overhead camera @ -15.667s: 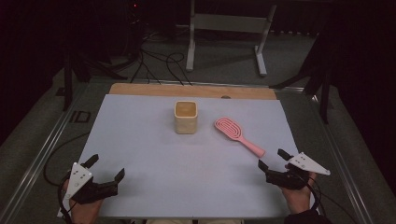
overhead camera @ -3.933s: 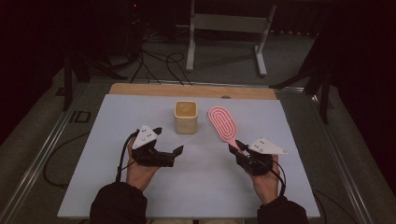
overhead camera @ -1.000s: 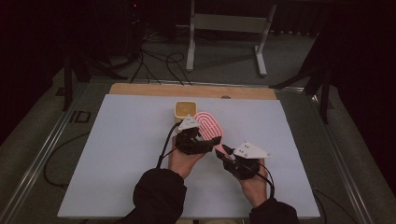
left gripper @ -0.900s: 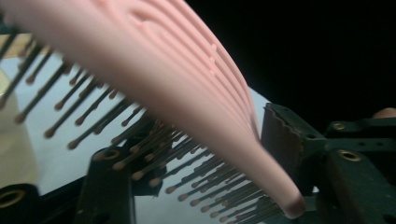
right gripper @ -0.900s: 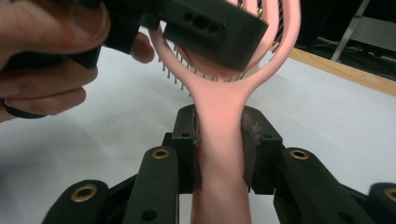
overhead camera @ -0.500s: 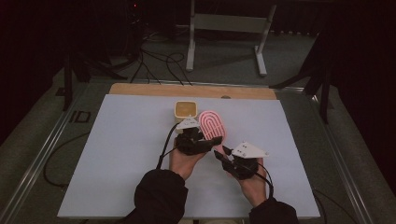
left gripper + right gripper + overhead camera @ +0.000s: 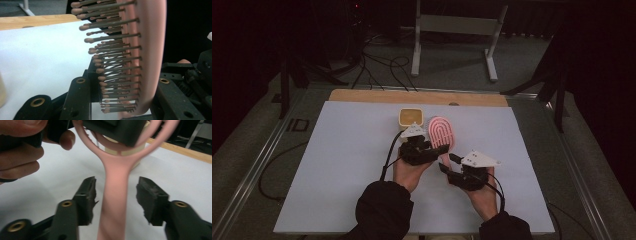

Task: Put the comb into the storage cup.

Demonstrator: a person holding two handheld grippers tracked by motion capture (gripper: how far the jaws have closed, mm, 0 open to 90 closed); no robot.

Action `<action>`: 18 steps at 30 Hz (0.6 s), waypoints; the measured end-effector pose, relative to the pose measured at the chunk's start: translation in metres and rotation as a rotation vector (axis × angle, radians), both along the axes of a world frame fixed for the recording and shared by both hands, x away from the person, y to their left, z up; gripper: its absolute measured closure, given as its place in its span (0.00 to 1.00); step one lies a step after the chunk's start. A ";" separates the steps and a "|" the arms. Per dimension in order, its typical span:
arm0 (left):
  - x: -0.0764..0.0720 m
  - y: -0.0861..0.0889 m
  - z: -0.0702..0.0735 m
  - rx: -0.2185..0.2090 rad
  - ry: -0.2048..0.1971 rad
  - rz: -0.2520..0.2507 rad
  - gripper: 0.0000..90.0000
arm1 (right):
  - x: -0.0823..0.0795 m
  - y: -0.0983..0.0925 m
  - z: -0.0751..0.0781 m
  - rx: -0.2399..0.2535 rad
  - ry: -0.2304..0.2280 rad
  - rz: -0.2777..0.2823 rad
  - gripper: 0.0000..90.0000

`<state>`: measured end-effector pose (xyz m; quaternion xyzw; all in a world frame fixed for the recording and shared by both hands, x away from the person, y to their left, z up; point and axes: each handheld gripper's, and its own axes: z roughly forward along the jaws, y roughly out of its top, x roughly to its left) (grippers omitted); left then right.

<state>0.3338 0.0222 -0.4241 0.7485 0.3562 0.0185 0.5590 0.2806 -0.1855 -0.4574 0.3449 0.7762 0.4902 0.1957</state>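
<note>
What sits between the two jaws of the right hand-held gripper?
The pink hairbrush's handle stands between them in the right gripper view, with a gap on each side; the jaws have just been opening.

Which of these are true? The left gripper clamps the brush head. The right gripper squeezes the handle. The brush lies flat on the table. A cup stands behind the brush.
1. The left gripper clamps the brush head: true.
2. The right gripper squeezes the handle: false; its jaws have just been opening and stand apart from the handle between them.
3. The brush lies flat on the table: false; it is held up, head upright.
4. A cup stands behind the brush: true.
</note>
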 end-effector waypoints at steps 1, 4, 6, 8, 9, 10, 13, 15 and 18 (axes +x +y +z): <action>0.001 0.002 0.000 -0.001 -0.001 0.005 0.73 | 0.000 -0.001 0.000 0.003 0.002 0.000 0.47; 0.001 0.004 0.001 -0.007 -0.003 0.015 0.73 | 0.002 -0.002 0.000 0.019 0.003 -0.014 0.37; 0.001 0.006 0.001 -0.007 -0.007 0.020 0.73 | 0.003 -0.004 0.001 0.034 0.012 -0.018 0.31; 0.001 0.007 0.002 -0.008 -0.010 0.022 0.73 | 0.004 -0.005 0.001 0.037 0.019 -0.015 0.24; 0.001 0.007 0.003 -0.010 -0.011 0.025 0.73 | 0.004 -0.005 0.000 0.032 0.019 -0.023 0.19; 0.001 0.008 0.003 -0.012 -0.013 0.027 0.73 | 0.004 -0.005 0.000 0.029 0.020 -0.027 0.16; 0.002 0.009 0.004 -0.016 -0.017 0.033 0.73 | 0.004 -0.005 0.000 0.027 0.020 -0.033 0.11; 0.002 0.010 0.004 -0.018 -0.017 0.036 0.73 | 0.004 -0.005 0.000 0.023 0.022 -0.031 0.11; 0.002 0.014 0.005 -0.020 -0.022 0.047 0.73 | 0.005 -0.005 0.001 0.029 0.030 -0.025 0.10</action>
